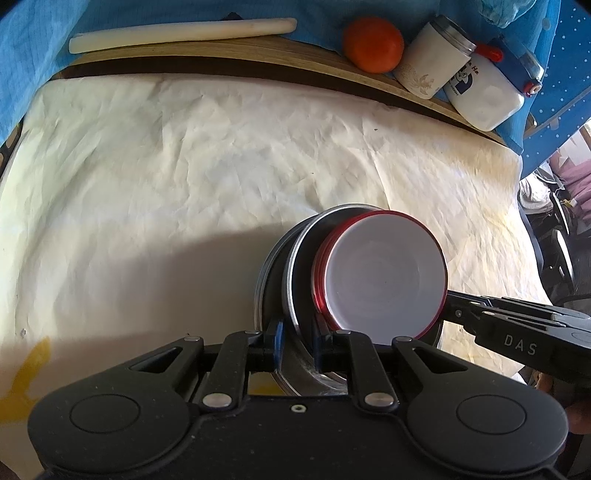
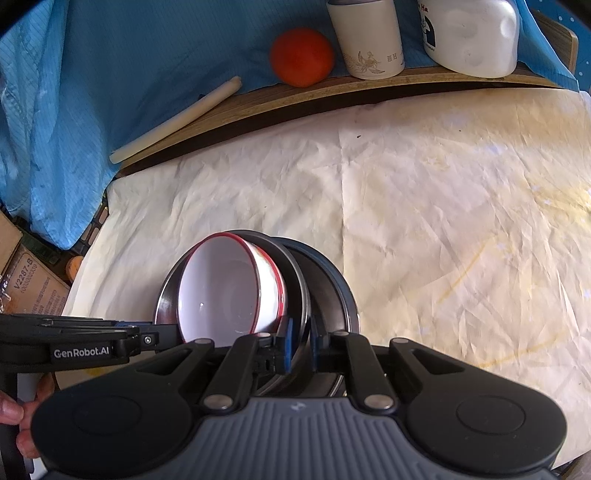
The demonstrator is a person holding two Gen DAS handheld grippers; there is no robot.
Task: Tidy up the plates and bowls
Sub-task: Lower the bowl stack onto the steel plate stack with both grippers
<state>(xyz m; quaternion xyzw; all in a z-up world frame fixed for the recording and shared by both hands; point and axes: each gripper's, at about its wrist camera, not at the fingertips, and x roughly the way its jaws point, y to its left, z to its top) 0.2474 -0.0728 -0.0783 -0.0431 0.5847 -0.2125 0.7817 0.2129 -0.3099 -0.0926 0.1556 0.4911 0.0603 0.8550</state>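
Note:
A stack of two steel plates [image 1: 291,266] with red-rimmed white bowls [image 1: 384,277] nested on top is held above the white cloth. My left gripper [image 1: 297,341] is shut on the near rim of the plates. In the right wrist view my right gripper [image 2: 300,347] is shut on the opposite rim of the same steel plates [image 2: 306,291], with the white bowl [image 2: 229,291] just left of it. Each gripper's fingers show from the side in the other's view, the right one [image 1: 480,314] and the left one [image 2: 147,338].
A creased white cloth [image 1: 184,166] covers the table. On the wooden back ledge [image 2: 332,88] lie a white rolling pin [image 1: 177,33], an orange [image 1: 373,44], a white canister [image 1: 432,62] and a white jug [image 1: 487,92]. Blue cloth hangs behind. A cardboard box [image 2: 26,277] sits left.

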